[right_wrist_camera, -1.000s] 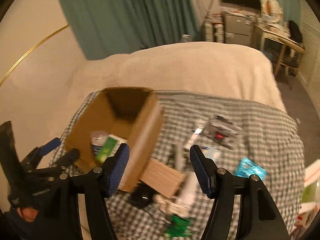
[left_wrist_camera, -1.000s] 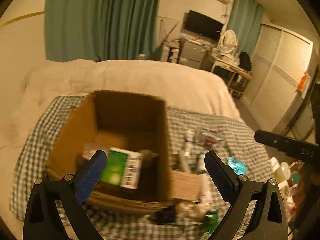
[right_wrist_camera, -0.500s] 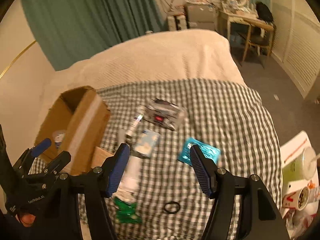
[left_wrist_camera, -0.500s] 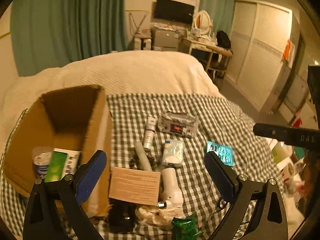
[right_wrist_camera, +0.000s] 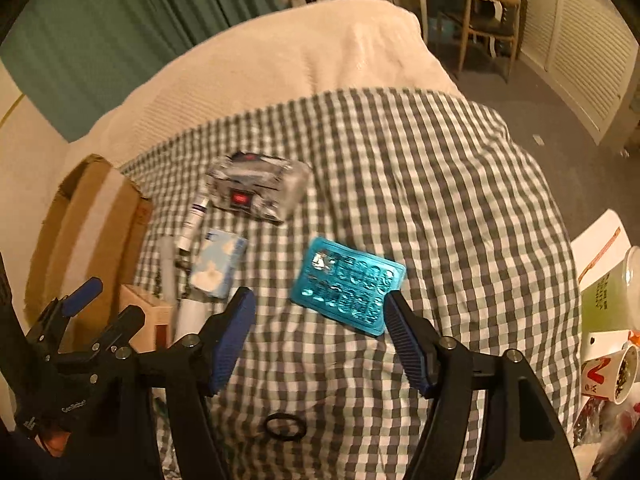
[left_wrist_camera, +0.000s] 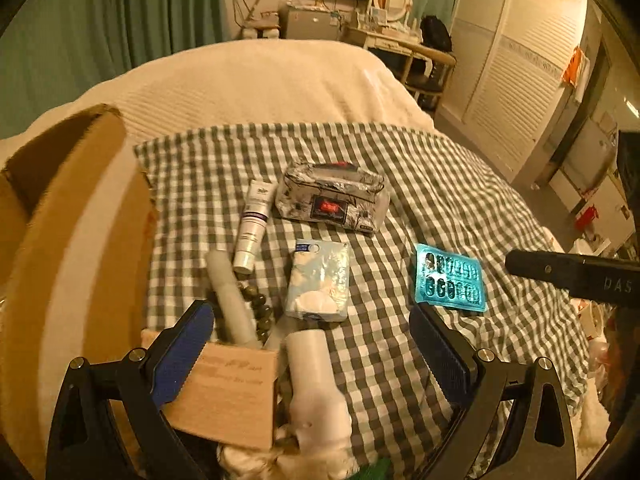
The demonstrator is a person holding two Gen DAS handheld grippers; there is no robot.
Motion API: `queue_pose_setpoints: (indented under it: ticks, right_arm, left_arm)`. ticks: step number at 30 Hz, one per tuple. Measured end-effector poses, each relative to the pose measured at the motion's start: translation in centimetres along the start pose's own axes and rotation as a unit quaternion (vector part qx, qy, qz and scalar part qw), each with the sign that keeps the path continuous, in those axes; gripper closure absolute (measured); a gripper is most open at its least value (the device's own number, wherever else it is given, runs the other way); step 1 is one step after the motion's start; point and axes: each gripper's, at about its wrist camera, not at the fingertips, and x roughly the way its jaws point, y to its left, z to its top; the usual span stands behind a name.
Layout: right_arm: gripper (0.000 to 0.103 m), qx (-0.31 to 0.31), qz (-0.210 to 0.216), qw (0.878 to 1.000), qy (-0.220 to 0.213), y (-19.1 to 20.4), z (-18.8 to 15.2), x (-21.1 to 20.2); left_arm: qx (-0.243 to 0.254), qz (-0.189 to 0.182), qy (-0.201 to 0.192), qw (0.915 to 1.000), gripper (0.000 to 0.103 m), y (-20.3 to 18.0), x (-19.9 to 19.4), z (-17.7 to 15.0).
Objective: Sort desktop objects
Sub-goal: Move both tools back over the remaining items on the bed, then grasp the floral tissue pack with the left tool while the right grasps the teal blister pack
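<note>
Small items lie on a checked cloth [left_wrist_camera: 420, 184] [right_wrist_camera: 420, 184] on a bed. My left gripper [left_wrist_camera: 310, 328] is open and empty above a white bottle [left_wrist_camera: 310, 364], a blue-white tissue pack [left_wrist_camera: 318, 280], a tan card [left_wrist_camera: 228, 392] and a pale tube [left_wrist_camera: 230, 296]. A white cream tube [left_wrist_camera: 252, 228] and a silver pouch [left_wrist_camera: 332, 200] lie farther off. My right gripper [right_wrist_camera: 318, 308] hangs just above the teal blister pack [right_wrist_camera: 348, 284] [left_wrist_camera: 448, 278]; its jaws are opening, pads apart from the pack. The left gripper [right_wrist_camera: 102, 300] also shows at the right wrist view's lower left.
An open cardboard box [left_wrist_camera: 68, 248] [right_wrist_camera: 86, 232] stands at the cloth's left edge. A black hair tie [right_wrist_camera: 285, 426] lies near the front. Cups and cartons [right_wrist_camera: 608, 320] crowd the right beside the bed. A cream blanket [left_wrist_camera: 248, 80] covers the far half.
Both grippers have swung right from over the cardboard box and dropped closer to the cloth. The right gripper's jaws stand a little wider over the teal pack.
</note>
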Motion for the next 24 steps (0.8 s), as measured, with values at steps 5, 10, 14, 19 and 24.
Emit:
queue_pose_setpoints:
  ticks: [5,10,14,19,24]
  right_arm:
    - [0.033,0.010,-0.009,1.000,0.024,-1.5,-0.4,3.0]
    - [0.033,0.021,-0.017,0.999,0.043,-2.8,-0.7,5.2]
    - [0.033,0.028,-0.017,0.998,0.048,-3.8,-0.8,6.4]
    - [0.033,0.036,-0.012,0.998,0.059,-4.5,-0.9,7.9]
    - [0.033,0.043,-0.001,0.997,0.059,-5.1,-0.9,9.0]
  left_arm:
    - [0.004,-0.001,0.014,0.9999,0.002,-0.5,2.7,0.7]
    - [0.001,0.000,0.029,0.9996,0.002,-0.3,5.1,1.0]
    - [-0.006,0.000,0.042,0.9991,0.002,0.0,6.9,1.2]
    - [-0.014,-0.005,0.061,0.9980,0.002,0.1,8.8,1.2]
    - [-0.006,-0.008,0.068,0.9977,0.002,-0.2,9.9,1.3]
